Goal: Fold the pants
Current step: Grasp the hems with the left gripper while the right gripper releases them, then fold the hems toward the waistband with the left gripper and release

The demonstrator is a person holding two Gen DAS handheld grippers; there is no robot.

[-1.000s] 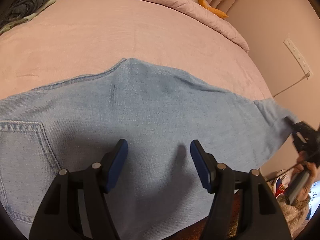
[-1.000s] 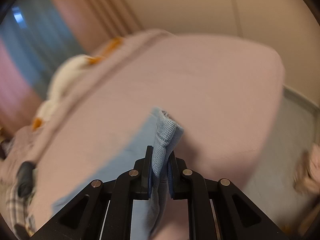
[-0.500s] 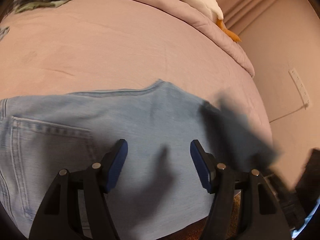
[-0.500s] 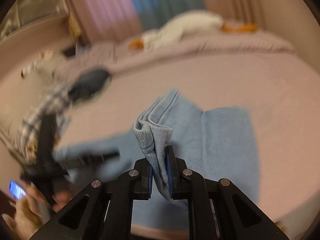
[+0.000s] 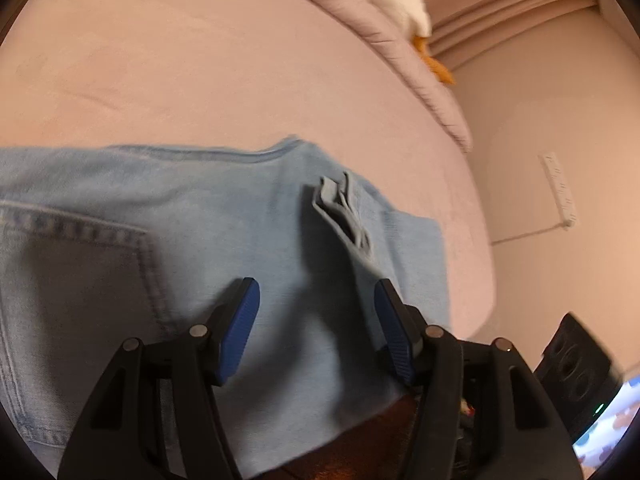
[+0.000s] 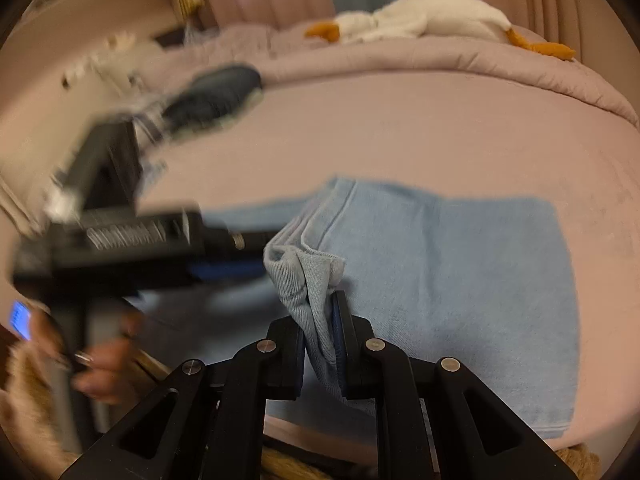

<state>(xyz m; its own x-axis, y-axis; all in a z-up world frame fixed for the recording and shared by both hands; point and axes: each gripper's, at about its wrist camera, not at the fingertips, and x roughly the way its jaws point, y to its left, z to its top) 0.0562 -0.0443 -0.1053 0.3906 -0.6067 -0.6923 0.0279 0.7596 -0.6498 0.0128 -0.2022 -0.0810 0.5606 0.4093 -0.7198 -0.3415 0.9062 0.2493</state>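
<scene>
Light blue jeans (image 5: 168,240) lie flat on the pink bed (image 5: 200,72), back pocket at the left. My left gripper (image 5: 316,328) is open and empty just above the denim near the bed's front edge. My right gripper (image 6: 322,332) is shut on the bunched leg hems (image 6: 304,272) and holds them above the folded-over leg (image 6: 460,280). The same hems (image 5: 340,208) hang over the jeans in the left wrist view. The left gripper (image 6: 120,248) shows blurred at the left of the right wrist view.
A white plush goose (image 6: 420,16) lies on the rolled duvet (image 6: 520,68) at the head of the bed. Dark folded clothes (image 6: 212,96) sit at the far left. A wall with a power strip (image 5: 560,188) stands to the right of the bed.
My right gripper has swung the leg hems from the bed's right end back over the jeans towards the waist, doubling the leg over. My left gripper has shifted a little and stays open.
</scene>
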